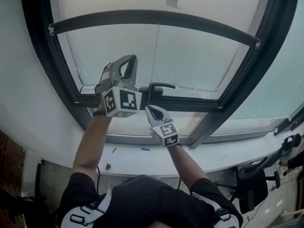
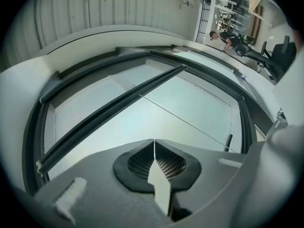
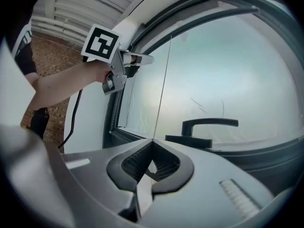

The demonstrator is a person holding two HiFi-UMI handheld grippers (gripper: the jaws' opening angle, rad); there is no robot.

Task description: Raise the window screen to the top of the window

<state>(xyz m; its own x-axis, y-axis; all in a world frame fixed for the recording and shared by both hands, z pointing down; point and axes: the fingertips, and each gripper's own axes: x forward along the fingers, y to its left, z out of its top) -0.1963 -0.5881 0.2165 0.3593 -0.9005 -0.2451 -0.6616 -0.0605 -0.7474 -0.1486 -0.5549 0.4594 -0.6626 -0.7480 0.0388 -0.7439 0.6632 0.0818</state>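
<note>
The screen's dark bottom bar [image 1: 156,18] lies across the upper part of the window, and in the left gripper view the bar [image 2: 114,110] runs slantwise over the glass. A thin pull cord [image 1: 156,61] hangs down from it. My right gripper [image 1: 151,107] is shut on the cord [image 3: 161,89], which enters its jaw tips [image 3: 153,139] just left of the window handle [image 3: 209,123]. My left gripper [image 1: 126,60] is higher and to the left, near the frame's left side; its jaws [image 2: 154,141] meet with nothing seen between them. The cord [image 2: 190,125] passes beyond them, untouched.
The black window handle [image 1: 159,86] sits on the lower sash just behind the grippers. A white sill [image 1: 142,158] with small items runs below. A chair [image 1: 256,175] stands at the lower right, and a brick wall [image 3: 52,56] is at the left. A person [image 2: 223,37] is far off.
</note>
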